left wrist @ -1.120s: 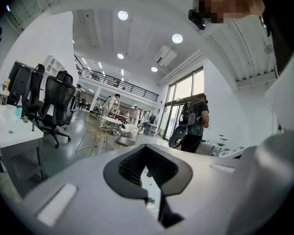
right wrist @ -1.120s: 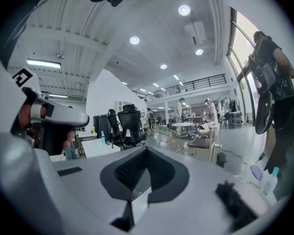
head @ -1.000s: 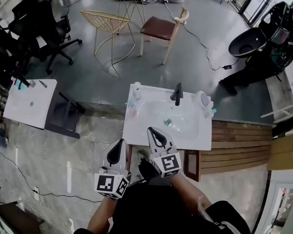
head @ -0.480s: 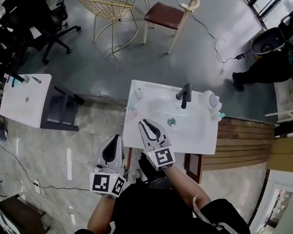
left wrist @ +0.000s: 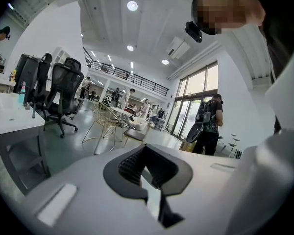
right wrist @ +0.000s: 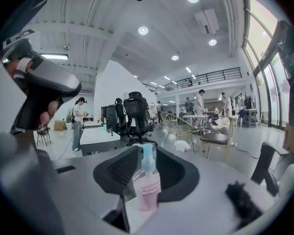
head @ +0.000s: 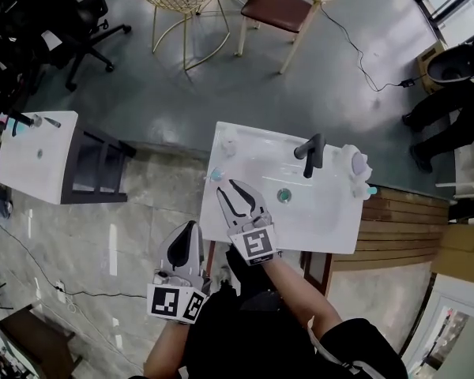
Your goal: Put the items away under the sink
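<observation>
Right tongs (right wrist: 146, 173) nearer, just opened, pink bottle (right wrist: 148, 190) between

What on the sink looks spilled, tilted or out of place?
Nothing stands out. The bottle stands upright at the left edge of the sink, the faucet looks intact, and no spill or damage shows on the white top.

A pink bottle (right wrist: 148, 189) with a pale blue pump top stands upright at the counter (head: 332, 229) edge, well left of the faucet (head: 310, 153). A small white item (head: 228, 137) sits behind it. A white-and-purple item (head: 353, 164) lies just right of the faucet.
</observation>
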{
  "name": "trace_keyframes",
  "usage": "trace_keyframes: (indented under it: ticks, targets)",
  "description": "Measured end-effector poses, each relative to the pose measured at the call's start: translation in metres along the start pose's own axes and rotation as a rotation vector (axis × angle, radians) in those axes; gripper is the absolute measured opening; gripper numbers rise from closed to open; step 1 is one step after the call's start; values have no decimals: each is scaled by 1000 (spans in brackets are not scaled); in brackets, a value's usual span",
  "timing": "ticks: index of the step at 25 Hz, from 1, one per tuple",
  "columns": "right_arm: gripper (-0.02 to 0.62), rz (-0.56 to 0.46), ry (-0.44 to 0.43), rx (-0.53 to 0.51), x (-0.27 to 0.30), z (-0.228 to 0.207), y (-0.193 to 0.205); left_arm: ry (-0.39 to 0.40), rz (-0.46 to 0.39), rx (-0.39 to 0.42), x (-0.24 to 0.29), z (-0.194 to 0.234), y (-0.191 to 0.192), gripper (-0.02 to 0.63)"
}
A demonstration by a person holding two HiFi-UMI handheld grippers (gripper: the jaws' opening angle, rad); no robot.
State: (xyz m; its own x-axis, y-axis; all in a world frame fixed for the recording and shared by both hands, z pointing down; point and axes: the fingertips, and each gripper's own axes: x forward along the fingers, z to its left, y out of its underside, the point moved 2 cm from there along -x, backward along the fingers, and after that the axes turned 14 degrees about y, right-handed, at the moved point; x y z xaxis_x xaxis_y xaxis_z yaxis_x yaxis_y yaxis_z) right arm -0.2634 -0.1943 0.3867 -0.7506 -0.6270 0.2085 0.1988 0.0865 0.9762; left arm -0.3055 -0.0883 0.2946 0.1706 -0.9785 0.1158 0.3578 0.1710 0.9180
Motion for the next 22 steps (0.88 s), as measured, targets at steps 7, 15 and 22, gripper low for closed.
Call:
trace_keyframes:
  ticks: [7, 15, 22]
  targets:
    - [126, -15, -16, -55, 23, 4, 7, 8, 19, -35, 10, 8, 14, 6]
    - [130, -26, -58, -80, 37, 10, 12, -9, 30, -59, 13, 17, 23, 6]
    - [128, -36, -91, -113, 44, 11, 14, -29, 32, -65, 11, 22, 24, 6]
